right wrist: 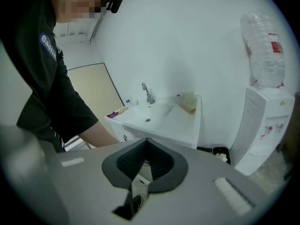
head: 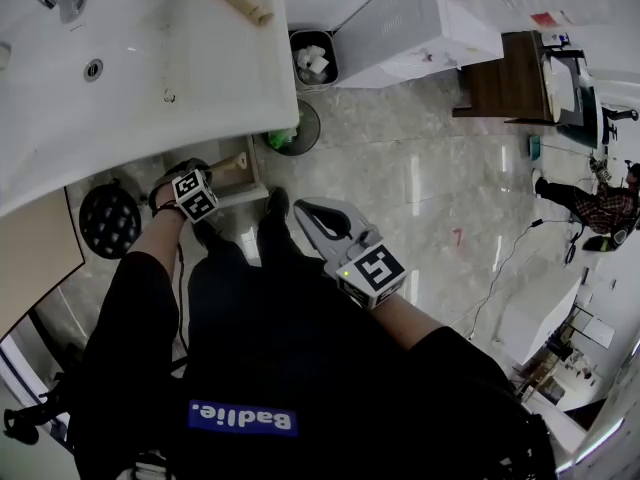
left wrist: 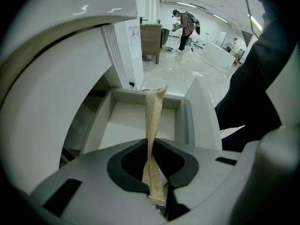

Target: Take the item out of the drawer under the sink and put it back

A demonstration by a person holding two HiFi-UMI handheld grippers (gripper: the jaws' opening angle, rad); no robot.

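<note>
A flat tan item (left wrist: 154,118) stands upright between the jaws of my left gripper (left wrist: 152,143), which is shut on its lower end. It hangs just above the open white drawer (left wrist: 124,123) under the sink (head: 150,78). In the head view the left gripper (head: 212,175) reaches below the sink's front edge, with the tan item (head: 234,162) sticking out over the drawer (head: 246,192). My right gripper (head: 302,209) hovers over the floor in front of the person's legs, away from the drawer. In its own view the right gripper (right wrist: 146,142) is shut with nothing held.
A small bin (head: 314,58) with white paper and a round green-lined bin (head: 296,133) stand right of the sink. A water dispenser (head: 420,18) is beyond them. A black round object (head: 108,220) sits at the lower left. A person (head: 600,203) stands far off.
</note>
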